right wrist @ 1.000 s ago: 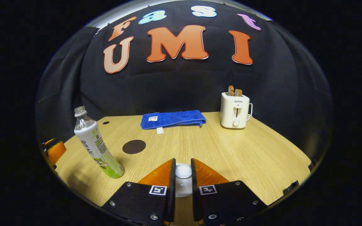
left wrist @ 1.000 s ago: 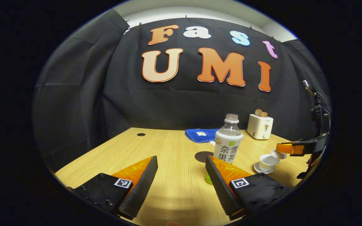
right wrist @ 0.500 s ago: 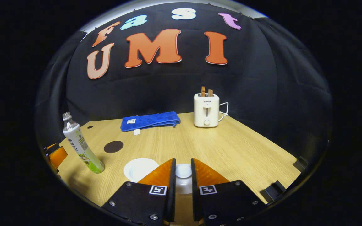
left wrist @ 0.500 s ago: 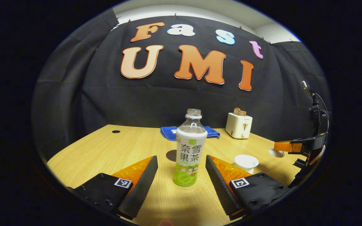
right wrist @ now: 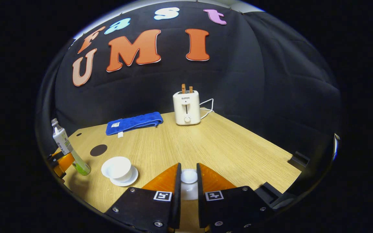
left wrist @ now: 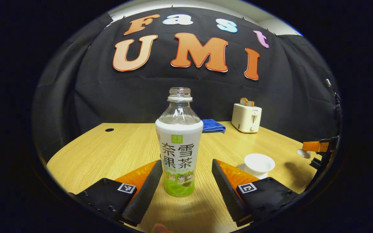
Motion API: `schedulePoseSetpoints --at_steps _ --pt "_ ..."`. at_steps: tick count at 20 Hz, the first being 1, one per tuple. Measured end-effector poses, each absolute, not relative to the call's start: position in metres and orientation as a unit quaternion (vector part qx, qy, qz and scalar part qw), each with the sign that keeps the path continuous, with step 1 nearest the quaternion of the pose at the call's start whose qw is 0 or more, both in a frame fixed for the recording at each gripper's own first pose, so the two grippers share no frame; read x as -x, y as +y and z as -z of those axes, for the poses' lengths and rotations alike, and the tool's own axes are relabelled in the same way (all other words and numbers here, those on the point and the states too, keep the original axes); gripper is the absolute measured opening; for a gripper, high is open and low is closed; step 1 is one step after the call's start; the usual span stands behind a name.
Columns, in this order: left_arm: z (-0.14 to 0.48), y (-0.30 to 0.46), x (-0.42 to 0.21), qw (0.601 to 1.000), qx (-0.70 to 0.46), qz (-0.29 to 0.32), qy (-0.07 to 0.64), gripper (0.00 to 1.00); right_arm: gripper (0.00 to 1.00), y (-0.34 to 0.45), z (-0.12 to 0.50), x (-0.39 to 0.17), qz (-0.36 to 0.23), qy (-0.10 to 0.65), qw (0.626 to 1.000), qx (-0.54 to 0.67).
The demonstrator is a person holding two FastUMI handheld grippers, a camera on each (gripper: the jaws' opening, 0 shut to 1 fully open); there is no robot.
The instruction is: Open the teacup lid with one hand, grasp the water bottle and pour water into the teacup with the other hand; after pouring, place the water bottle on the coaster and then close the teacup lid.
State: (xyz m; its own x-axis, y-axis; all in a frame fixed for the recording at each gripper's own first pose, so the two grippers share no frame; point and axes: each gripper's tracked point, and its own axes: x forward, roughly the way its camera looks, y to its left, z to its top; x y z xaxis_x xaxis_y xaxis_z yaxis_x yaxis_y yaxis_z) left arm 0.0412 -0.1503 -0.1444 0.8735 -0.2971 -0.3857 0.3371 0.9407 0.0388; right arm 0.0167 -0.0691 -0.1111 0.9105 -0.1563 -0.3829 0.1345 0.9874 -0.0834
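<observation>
An uncapped bottle (left wrist: pixel 179 149) with a white and green label stands upright on the table between the fingers of my left gripper (left wrist: pixel 185 181), which is open and not pressing on it. The white teacup (left wrist: pixel 259 162) sits uncovered on its saucer to the right. My right gripper (right wrist: pixel 188 184) is shut on the knob of the white lid (right wrist: pixel 189 177) and holds it above the table, right of the cup (right wrist: pixel 118 167). The right gripper view also has the bottle (right wrist: pixel 65 145) at far left, with the dark round coaster (right wrist: pixel 98 150) behind the cup.
A white toaster (right wrist: pixel 186 107) with toast stands at the back of the wooden table (right wrist: pixel 225 145), its cord trailing right. A folded blue cloth (right wrist: pixel 134 122) lies to its left. A small dark hole (left wrist: pixel 109 129) marks the table's far left.
My left gripper has closed in on the bottle, which now stands between its open fingers. My right gripper has carried the lid farther right, away from the cup.
</observation>
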Motion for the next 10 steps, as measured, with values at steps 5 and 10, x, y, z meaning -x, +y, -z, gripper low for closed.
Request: schedulePoseSetpoints --at_steps 5,10 --pt "0.158 -0.143 -0.053 0.966 -0.061 0.145 0.205 0.99 0.23 -0.076 0.118 -0.017 0.079 0.207 0.975 0.023" --pt "0.162 -0.142 -0.055 0.964 -0.065 0.148 0.210 0.96 0.23 -0.073 0.118 -0.017 0.076 0.211 0.974 0.024"
